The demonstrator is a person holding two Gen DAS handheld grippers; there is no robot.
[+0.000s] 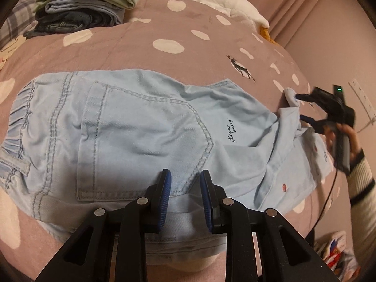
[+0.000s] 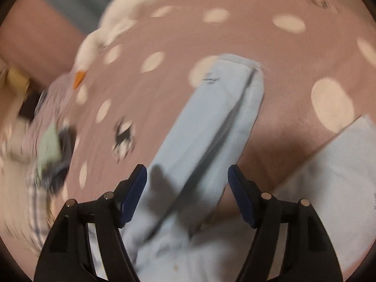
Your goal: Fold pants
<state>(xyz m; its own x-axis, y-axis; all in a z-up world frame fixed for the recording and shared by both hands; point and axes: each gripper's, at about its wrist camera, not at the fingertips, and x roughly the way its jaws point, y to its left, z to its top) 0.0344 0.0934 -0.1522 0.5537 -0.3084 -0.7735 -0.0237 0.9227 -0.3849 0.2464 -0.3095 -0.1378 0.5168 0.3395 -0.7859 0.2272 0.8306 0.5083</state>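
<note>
The right wrist view is smeared by motion, so the clothes pile (image 2: 52, 150) at nine o'clock is only streaks, the pants (image 2: 206, 127) run out past six o'clock, and their small print (image 2: 211, 80) cannot be read.
</note>
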